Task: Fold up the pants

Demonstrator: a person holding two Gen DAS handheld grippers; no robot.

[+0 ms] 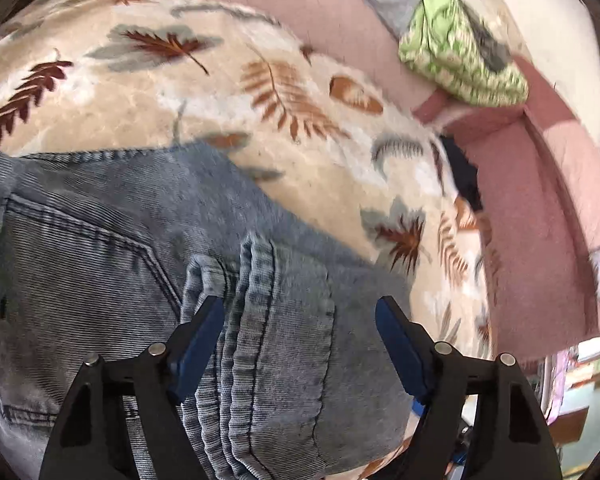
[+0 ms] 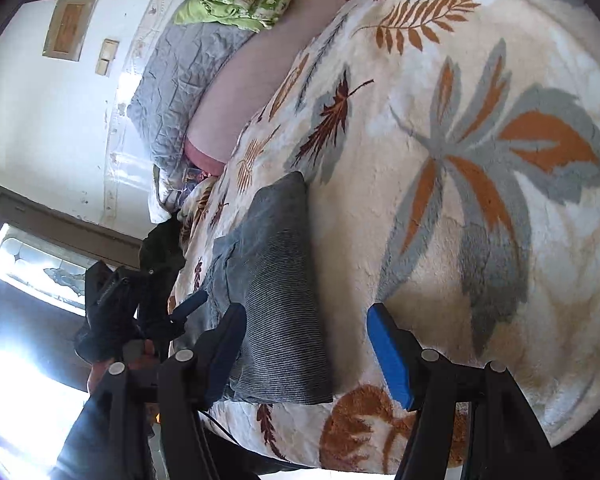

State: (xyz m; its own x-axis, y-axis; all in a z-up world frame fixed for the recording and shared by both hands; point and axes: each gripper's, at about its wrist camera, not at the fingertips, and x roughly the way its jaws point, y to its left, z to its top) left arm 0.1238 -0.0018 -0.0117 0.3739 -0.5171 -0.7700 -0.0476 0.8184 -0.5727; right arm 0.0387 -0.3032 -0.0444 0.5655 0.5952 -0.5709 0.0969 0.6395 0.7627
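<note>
Lying on the leaf-print blanket (image 1: 148,92) are the jeans (image 1: 100,248), folded into a thick bundle whose stacked hem edges are bunching up in the left wrist view. The left gripper (image 1: 300,308) is hanging over that bundle with its 2 blue-padded fingers (image 1: 198,344) spread wide and released; the folded hems are sitting between them, and the left pad looks to be brushing the denim, though contact is hard to judge. A back pocket seam is showing on the jeans to the left of the fingers.

In the right wrist view the right gripper (image 2: 306,316) is likewise standing open, gripping nothing. The jeans (image 2: 276,280) are lying as a folded slab on the blanket (image 2: 480,152), near the blanket's edge, with 1 finger (image 2: 224,348) beside the denim and the other over bare blanket. The left gripper (image 2: 192,304) is showing beyond the jeans, at the bed's edge.

Beyond the blanket, a pink sheet (image 1: 308,8) is lying bare, with a green patterned quilt (image 1: 460,56) and a grey quilt (image 2: 176,80) resting further off against the wall.
</note>
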